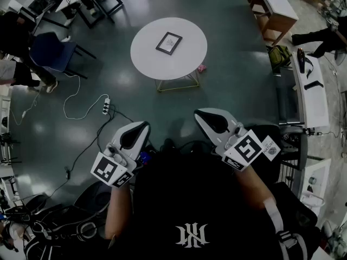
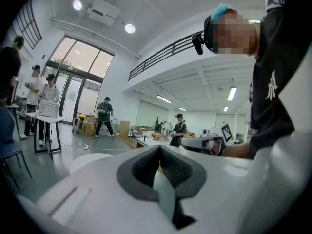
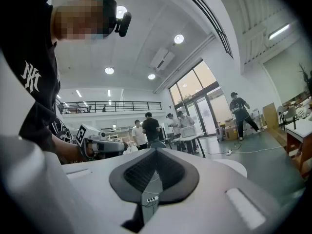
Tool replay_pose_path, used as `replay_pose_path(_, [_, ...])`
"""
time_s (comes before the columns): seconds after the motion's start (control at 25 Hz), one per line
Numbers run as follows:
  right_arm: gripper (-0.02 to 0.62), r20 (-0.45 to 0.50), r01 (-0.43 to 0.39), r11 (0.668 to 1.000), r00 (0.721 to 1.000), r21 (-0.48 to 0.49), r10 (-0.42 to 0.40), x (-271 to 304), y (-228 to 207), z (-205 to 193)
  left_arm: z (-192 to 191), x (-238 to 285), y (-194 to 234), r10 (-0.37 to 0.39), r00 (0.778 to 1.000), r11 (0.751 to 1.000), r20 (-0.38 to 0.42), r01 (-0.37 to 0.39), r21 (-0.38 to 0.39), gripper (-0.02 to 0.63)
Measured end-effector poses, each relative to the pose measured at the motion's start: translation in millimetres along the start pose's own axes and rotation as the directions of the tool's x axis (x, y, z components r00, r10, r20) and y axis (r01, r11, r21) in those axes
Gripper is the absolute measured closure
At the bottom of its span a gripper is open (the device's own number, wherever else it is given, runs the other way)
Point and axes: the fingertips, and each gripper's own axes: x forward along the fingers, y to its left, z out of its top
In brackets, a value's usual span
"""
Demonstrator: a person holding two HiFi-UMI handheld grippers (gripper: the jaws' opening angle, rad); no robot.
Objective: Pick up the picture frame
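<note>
Left tongs (image 1: 142, 126): jaws together, nothing in them | Right tongs (image 1: 199, 114): jaws together, empty too | Picture frame (image 1: 168, 43): dark, lying flat near the middle of the round white worktop (image 1: 146, 58), well apart from both tongs, untouched

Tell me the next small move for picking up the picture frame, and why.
Probably step toward the round table: the picture frame lies flat on it, well ahead of the left tool and right tool, both shut and empty near the body.
</note>
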Motion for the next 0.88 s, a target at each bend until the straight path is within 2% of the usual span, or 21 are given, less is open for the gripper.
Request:
replay_pose_path(0.2, [0.601, -0.017, -0.009, 1.000, 1.000, -0.023, 0.009, -7.9, -5.4, -3.4, -7.2, 12.3, -15.2, -0.015, 1.000, 1.000, -0.014, 0.014, -0.018, 0.604])
replay_pose_path(0.36, [0.600, 0.011, -0.026, 0.999, 1.000, 0.018, 0.026, -15.7, -6.8, -6.7, -19.2, 19.3, -26.8, -0.024, 0.999, 0.999, -0.037, 0.022, -0.048, 0.604])
replay_pose_path(0.6, [0.601, 0.037, -0.038, 0.999, 0.999, 0.029, 0.037, -25.7, -8.7, -4.0, -16.4, 27.2, -33.7, -0.004, 1.000, 0.996, 0.017, 0.005, -0.094, 0.604])
replay_pose_path(0.88, [0.601, -0.007, -0.045, 0.999, 0.999, 0.006, 0.045, -21.4, -11.6, -3.4, -14.2, 42.1, -33.8, 0.031, 0.999, 0.997, 0.012, -0.030, -0.077, 0.604])
